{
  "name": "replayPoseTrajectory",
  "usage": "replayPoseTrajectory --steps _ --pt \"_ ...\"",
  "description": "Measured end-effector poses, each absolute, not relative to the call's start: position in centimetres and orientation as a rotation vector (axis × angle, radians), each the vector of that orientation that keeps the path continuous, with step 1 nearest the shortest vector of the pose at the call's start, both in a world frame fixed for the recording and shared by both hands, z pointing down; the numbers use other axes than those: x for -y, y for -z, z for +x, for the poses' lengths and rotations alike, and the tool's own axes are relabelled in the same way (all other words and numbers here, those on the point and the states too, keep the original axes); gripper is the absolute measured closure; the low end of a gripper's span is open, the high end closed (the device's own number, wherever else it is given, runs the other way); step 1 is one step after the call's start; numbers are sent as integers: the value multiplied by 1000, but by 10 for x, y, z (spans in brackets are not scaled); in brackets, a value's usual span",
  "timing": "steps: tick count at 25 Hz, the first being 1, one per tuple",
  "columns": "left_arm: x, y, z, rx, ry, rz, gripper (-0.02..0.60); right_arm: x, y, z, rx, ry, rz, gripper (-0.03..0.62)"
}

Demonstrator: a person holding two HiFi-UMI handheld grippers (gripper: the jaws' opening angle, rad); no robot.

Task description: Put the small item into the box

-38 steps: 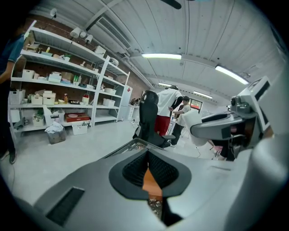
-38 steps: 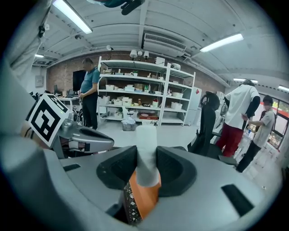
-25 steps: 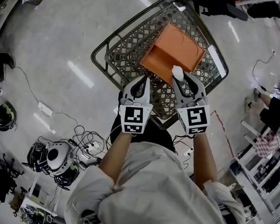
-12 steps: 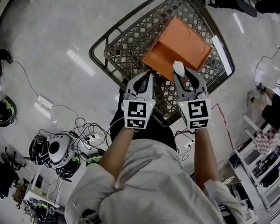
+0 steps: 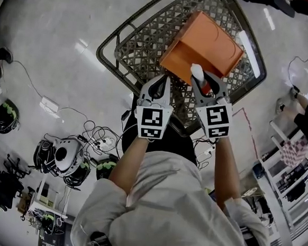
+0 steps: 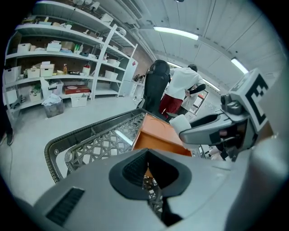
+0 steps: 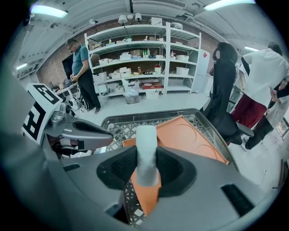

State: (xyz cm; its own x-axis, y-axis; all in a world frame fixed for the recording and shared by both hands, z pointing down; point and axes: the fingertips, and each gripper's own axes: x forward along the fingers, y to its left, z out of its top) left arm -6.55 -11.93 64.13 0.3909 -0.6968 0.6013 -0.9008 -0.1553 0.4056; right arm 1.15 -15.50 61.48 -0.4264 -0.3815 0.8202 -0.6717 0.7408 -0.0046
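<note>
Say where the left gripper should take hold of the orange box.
Grip the orange box by its near wall's top edge, coming down from above on the person's side. It lies tilted in the basket, that edge nearest the left gripper; the broad faces look too wide.

The right gripper [image 7: 146, 173] presses its dark pads against both sides of a small white item [image 7: 146, 151], which stands upright between them. Just beyond, an orange box [image 7: 192, 135] lies in a grey mesh basket [image 7: 115, 128]. The left gripper [image 7: 86, 133] reaches in from the left. Behind, white shelves [image 7: 144, 58] carry boxes, and a person [image 7: 83, 74] stands beside them.
</note>
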Motion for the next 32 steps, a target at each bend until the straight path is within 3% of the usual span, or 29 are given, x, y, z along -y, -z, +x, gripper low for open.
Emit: replayPoseTrajectory --steps 32 --pt "109 -714 -74 1271 -411 1825 574 152 -726 11 1867 -536 653 468"
